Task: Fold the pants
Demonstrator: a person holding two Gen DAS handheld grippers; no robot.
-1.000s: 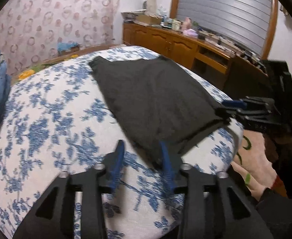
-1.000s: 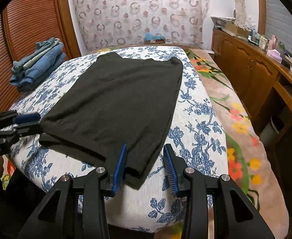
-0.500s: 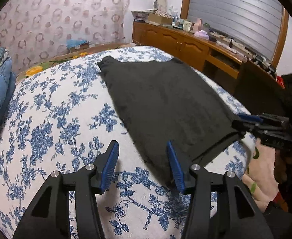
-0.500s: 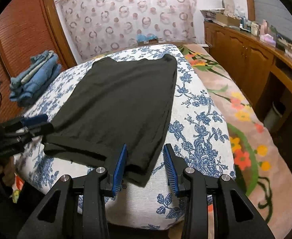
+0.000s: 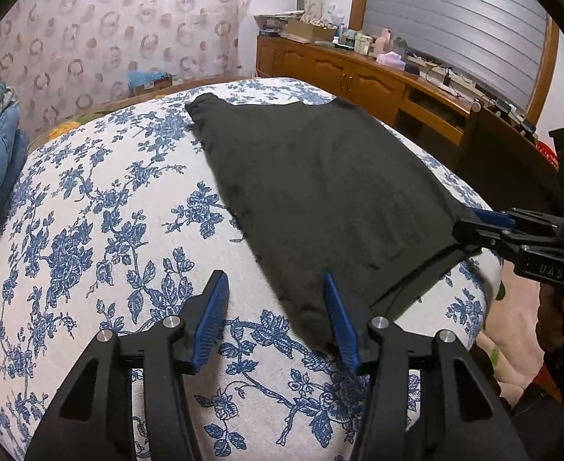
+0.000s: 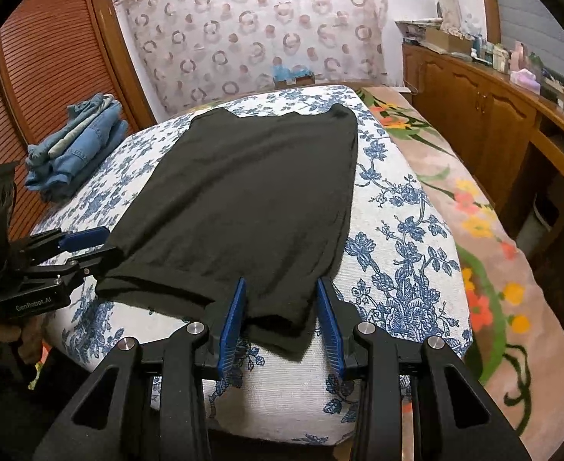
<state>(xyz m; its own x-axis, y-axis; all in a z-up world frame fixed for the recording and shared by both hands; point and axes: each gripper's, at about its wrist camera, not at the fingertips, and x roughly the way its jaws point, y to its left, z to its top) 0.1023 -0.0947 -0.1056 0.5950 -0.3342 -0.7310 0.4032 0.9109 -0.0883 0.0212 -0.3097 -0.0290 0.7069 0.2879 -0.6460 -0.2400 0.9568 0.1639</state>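
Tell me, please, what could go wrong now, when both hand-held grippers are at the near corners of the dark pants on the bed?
1. The left hand-held gripper is open, and the pants corner lies only by its right pad, so it may close on little cloth or on the bedcover.
2. The right hand-held gripper, whose jaws have just been closing, has the other corner between them but not pinched; it may slip out when lifted.
3. That corner hangs over the bed edge, so the pants might slide off.

The left gripper point(image 6: 90, 244) reads "GenRobot.AI" on its side; the right gripper point(image 5: 470, 230) shows "DAS" on its body.
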